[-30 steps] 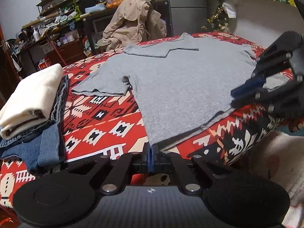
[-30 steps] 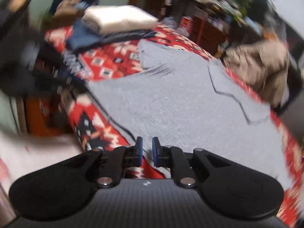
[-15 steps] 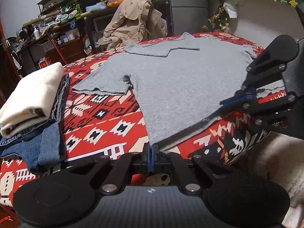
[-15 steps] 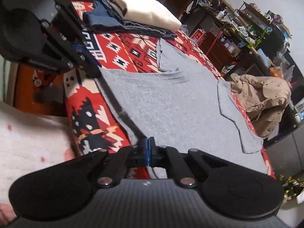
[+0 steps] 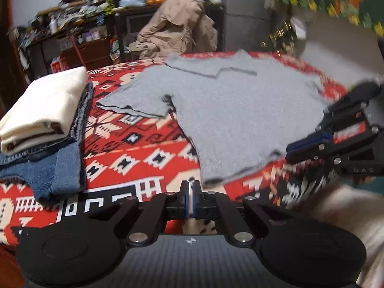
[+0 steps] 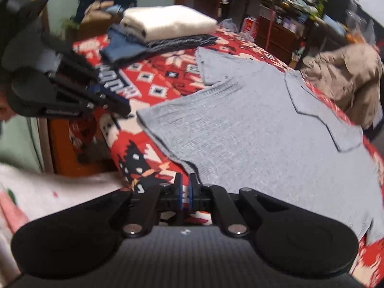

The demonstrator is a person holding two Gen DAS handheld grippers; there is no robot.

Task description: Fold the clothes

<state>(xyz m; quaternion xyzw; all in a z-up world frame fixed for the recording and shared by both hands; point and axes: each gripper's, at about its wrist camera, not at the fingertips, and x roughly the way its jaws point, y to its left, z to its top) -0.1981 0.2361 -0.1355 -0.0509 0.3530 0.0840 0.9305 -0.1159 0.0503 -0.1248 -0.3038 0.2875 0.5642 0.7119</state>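
A grey T-shirt [image 5: 235, 110] lies flat on the red patterned cover [image 5: 134, 153], one sleeve folded over its top; it also shows in the right wrist view [image 6: 252, 129]. My left gripper [image 5: 190, 198] sits just off the shirt's near hem corner, jaws a narrow slit apart with nothing between them. It shows at the left in the right wrist view [image 6: 115, 103]. My right gripper [image 6: 184, 193] is at the hem's other corner, jaws slightly apart and empty. It shows at the right in the left wrist view [image 5: 309, 144].
A stack of folded clothes, cream sweater [image 5: 45, 108] on jeans [image 5: 55, 165], sits on the cover to the left. A beige coat [image 5: 172, 26] hangs over a chair behind. Cluttered shelves [image 5: 79, 16] stand at the back. A pale rug [image 6: 48, 192] lies below the edge.
Both grippers have let go of the hem and opened a little. The left gripper has drawn back slightly; the right gripper has swung and its view is blurred.
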